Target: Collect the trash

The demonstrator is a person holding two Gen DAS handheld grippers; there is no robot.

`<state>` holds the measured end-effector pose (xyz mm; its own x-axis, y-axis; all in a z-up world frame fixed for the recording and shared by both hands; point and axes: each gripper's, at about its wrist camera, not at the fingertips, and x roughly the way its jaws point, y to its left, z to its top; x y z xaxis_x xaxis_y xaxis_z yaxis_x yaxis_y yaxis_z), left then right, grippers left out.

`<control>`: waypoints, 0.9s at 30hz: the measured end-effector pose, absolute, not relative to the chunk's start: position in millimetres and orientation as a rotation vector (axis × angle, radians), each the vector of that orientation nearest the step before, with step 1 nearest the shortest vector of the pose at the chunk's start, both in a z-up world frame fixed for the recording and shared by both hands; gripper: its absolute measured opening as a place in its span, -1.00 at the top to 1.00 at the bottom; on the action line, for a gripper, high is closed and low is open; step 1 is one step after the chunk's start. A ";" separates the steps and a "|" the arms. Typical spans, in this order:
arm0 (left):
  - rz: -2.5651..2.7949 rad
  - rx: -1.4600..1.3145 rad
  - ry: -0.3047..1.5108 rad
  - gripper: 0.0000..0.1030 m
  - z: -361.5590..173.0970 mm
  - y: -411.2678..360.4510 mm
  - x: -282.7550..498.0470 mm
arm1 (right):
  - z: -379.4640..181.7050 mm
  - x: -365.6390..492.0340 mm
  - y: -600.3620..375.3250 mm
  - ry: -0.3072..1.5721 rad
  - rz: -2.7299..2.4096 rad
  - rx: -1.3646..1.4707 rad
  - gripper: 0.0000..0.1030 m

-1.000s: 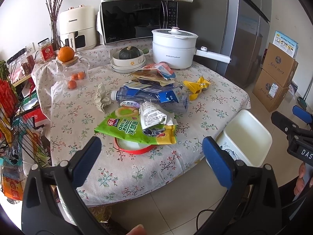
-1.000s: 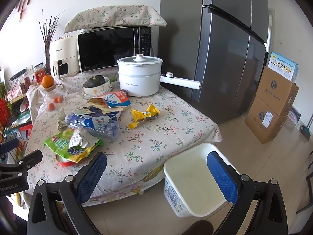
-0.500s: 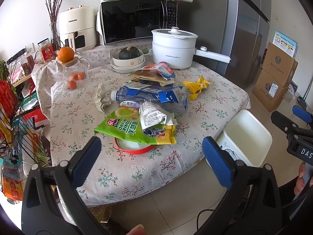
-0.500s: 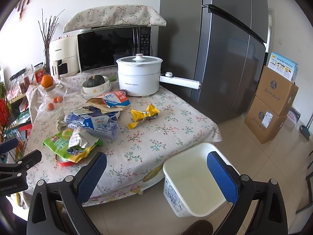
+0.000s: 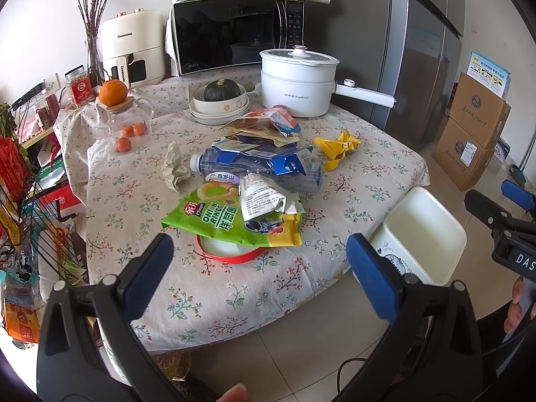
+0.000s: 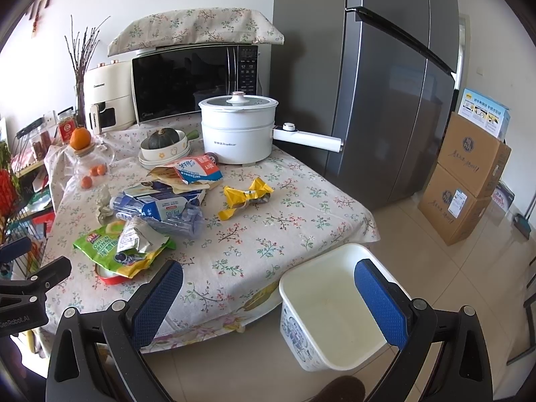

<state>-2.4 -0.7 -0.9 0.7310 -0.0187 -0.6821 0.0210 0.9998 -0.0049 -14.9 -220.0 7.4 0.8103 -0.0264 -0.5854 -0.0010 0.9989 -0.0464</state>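
Trash lies on the flowered tablecloth (image 5: 207,288): a green onion-rings bag (image 5: 214,217) over a red-rimmed lid (image 5: 231,256), a silver torn packet (image 5: 264,197), a crushed plastic bottle (image 5: 254,171), a blue carton (image 5: 288,164), a crumpled paper (image 5: 174,171), a yellow wrapper (image 5: 336,147) and a blue-white bag (image 5: 278,124). A white bin (image 5: 422,234) stands on the floor by the table's right corner; it is empty in the right wrist view (image 6: 331,305). My left gripper (image 5: 259,264) is open and empty before the table edge. My right gripper (image 6: 268,301) is open and empty above the bin's near side.
A white electric pot (image 5: 298,83), a bowl with a squash (image 5: 221,98), a glass jar with oranges (image 5: 129,124), a microwave (image 5: 234,33) and an air fryer (image 5: 132,53) stand at the back. A grey fridge (image 6: 385,83) and cardboard boxes (image 6: 465,181) are to the right. A wire rack (image 5: 20,201) stands left.
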 end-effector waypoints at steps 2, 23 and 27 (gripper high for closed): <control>-0.022 0.004 0.751 -0.99 -1.0 -0.8 -2.6 | 7.5 -14.7 -220.1 0.626 -0.013 -0.046 -1.00; -0.058 -0.020 0.813 -0.99 -5.6 9.0 9.1 | 13.7 -4.2 -220.7 0.646 -0.014 -0.083 -1.00; -0.111 -0.061 0.874 -0.99 -4.0 23.1 31.3 | 28.7 19.3 -214.4 0.693 0.039 -0.098 -1.00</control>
